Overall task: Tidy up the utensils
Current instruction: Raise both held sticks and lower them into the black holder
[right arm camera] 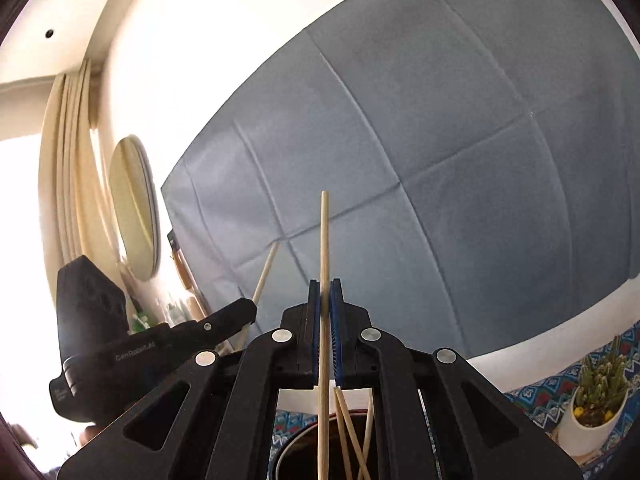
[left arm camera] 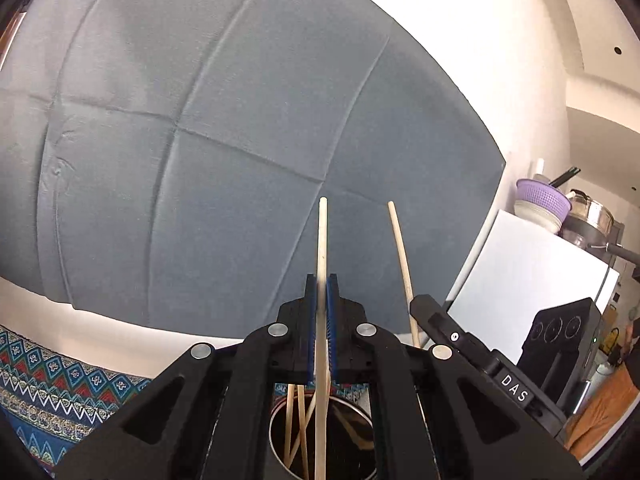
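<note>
Left gripper pinching one wooden chopstick between blue pads, stick upright, top end clear of the fingertips against the grey-blue cloth backdrop. Below, lower end dropping toward the dark round holder, where several more sticks lean crossed inside the rim. Right gripper likewise clamped on a second chopstick, standing straight up over the same cup. Both tools close side by side: right one's finger just to the right in the left view, left one's finger at lower left in the right view. Patterned tablecloth under the cup; potted cactus off to the right, well apart; white fridge far right
</note>
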Demonstrator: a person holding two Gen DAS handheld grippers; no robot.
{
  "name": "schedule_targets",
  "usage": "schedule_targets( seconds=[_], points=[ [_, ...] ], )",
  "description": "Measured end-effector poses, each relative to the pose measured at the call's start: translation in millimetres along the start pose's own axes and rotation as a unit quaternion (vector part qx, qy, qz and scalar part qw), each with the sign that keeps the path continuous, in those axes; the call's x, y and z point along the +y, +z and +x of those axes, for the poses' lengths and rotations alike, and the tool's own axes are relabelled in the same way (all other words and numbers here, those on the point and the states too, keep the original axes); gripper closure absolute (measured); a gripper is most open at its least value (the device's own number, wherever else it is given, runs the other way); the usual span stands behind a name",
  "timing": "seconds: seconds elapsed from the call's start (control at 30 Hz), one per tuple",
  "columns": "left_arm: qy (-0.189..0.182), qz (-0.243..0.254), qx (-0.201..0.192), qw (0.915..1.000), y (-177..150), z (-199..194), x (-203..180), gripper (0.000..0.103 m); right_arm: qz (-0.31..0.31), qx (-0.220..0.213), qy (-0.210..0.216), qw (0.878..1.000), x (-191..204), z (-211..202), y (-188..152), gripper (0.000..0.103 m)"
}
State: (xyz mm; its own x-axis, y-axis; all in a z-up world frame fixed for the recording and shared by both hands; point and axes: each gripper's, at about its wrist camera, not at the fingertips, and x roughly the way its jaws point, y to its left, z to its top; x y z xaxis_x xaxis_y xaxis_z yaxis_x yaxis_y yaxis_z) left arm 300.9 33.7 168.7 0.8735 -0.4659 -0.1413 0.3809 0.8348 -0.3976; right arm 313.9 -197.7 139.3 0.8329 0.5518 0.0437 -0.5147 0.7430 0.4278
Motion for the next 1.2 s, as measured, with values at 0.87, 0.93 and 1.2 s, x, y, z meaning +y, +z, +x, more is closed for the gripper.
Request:
schedule_targets(
  seconds=[0.87,0.93,1.2],
  points=[
    [-0.007,0.035,-0.044,0.9984,-62.4,20.2,12.5,0.098,-0.048,0.039,-0.020,0.998,1.2,20.6,-57.3,0.098],
    [-0.003,0.056,-0.039,0.9977,-65.5,16.5,9.5,0.098,-0.060,0.042,-0.018,0.997,4.0,14.4,-58.4,0.098],
    [-0.009,0.103,-0.041,0.9937,-74.0,-4.3,-4.6,0.098,-0.123,0.071,-0.030,0.989,16.7,-13.9,-62.7,0.098]
  ],
)
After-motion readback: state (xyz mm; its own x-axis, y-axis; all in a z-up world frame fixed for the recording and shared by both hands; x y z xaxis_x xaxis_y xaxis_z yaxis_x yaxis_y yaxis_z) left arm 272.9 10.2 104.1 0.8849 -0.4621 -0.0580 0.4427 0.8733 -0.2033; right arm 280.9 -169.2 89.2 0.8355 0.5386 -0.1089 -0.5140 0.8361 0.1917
